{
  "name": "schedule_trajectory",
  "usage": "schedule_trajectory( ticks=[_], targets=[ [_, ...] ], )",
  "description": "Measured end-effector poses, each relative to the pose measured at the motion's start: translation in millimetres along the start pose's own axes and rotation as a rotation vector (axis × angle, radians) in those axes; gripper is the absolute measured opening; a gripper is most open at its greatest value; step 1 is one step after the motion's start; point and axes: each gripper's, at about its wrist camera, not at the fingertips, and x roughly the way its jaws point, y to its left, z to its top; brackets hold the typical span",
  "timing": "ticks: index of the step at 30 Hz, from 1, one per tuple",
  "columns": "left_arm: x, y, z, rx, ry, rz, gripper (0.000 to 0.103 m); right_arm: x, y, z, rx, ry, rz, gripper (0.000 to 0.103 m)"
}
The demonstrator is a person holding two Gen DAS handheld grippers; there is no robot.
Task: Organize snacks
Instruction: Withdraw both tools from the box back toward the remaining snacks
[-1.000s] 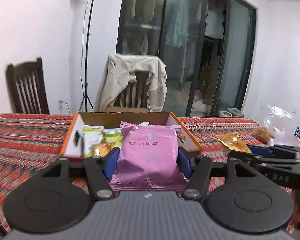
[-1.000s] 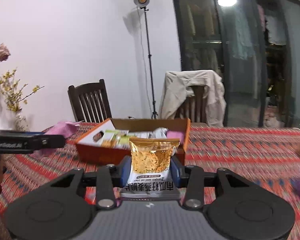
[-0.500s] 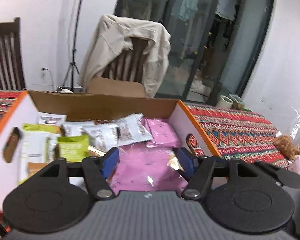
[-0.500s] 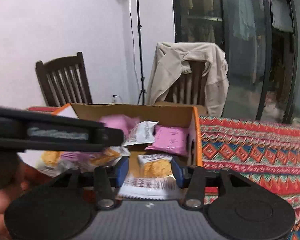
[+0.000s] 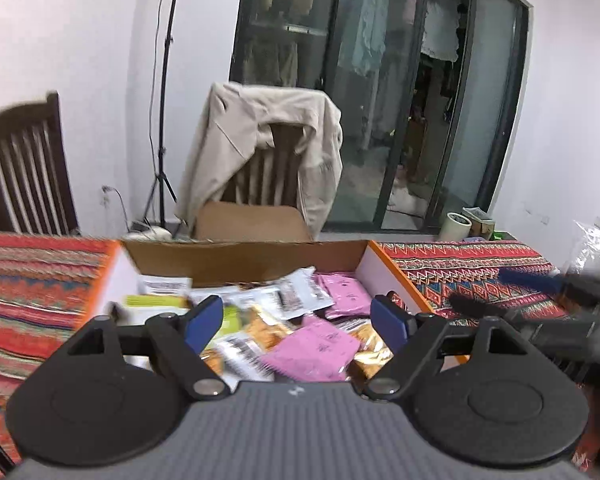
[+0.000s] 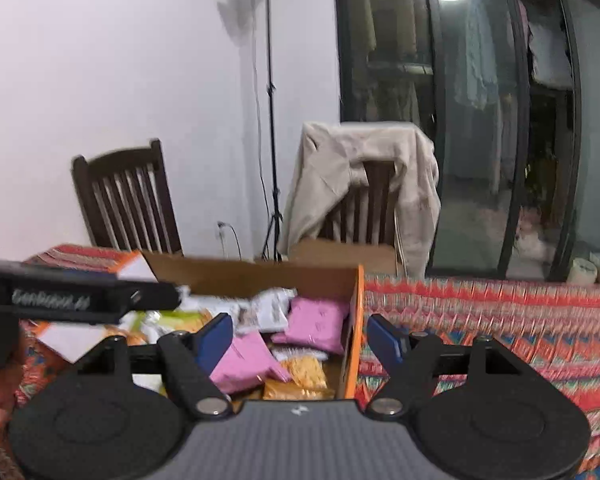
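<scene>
Pink and gold packets are lying loose in the cardboard box [image 5: 260,256], which is sitting on the patterned table [image 5: 460,272]. In the left wrist view, your left tool [image 5: 298,318] is hovering over a pink packet [image 5: 316,348], fingers spread wide and gripping nothing. In the right wrist view, your right tool [image 6: 300,338] is gaping too, straddling the box's orange right wall [image 6: 350,328], probably so a snack drops inside.
</scene>
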Motion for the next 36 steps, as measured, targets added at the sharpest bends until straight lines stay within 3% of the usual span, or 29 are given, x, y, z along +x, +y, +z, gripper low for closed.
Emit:
schedule_trajectory(
  ticks=[3, 5, 8, 16, 22, 26, 32, 36],
  targets=[
    [-49.3, 7.2, -5.6, 0.036, -0.033, 0.017, 0.09, -43.3, 6.5, 13.8, -0.013, -0.085, -0.001, 0.084],
    [-82.6, 10.6, -11.8, 0.065, -0.052, 0.049, 0.099, -72.6, 8.7, 20.4, -0.002, -0.123, -0.003, 0.086],
    [-131.6, 14.3, -28.5, 0.097, -0.088, 0.076, 0.103, -114.0, 14.4, 23.2, -0.012, -0.15, 0.001, 0.086],
    [-237.1, 9.1, -102.1, 0.144, -0.142, 0.152, 0.103, -219.6, 25.8, -16.7, -0.048, -0.164, -0.027, 0.094],
    [-287.7, 10.4, -154.6, 0.064, -0.126, 0.173, 0.103, -266.4, 39.7, -81.8, -0.057, -0.069, -0.094, 0.098],
    [-307.4, 6.4, -191.8, 0.005, -0.075, 0.19, 0.103, -285.5, 44.6, -133.1, 0.004, 0.003, -0.07, 0.098],
    [-313.1, -8.4, -238.7, 0.023, 0.033, 0.217, 0.103, -290.1, 60.8, -202.3, 0.065, 0.147, -0.059, 0.098],
    [-317.6, -13.0, -247.7, 0.032, 0.048, 0.216, 0.103, -294.5, 71.2, -220.1, 0.033, 0.174, -0.073, 0.098]
  ],
)
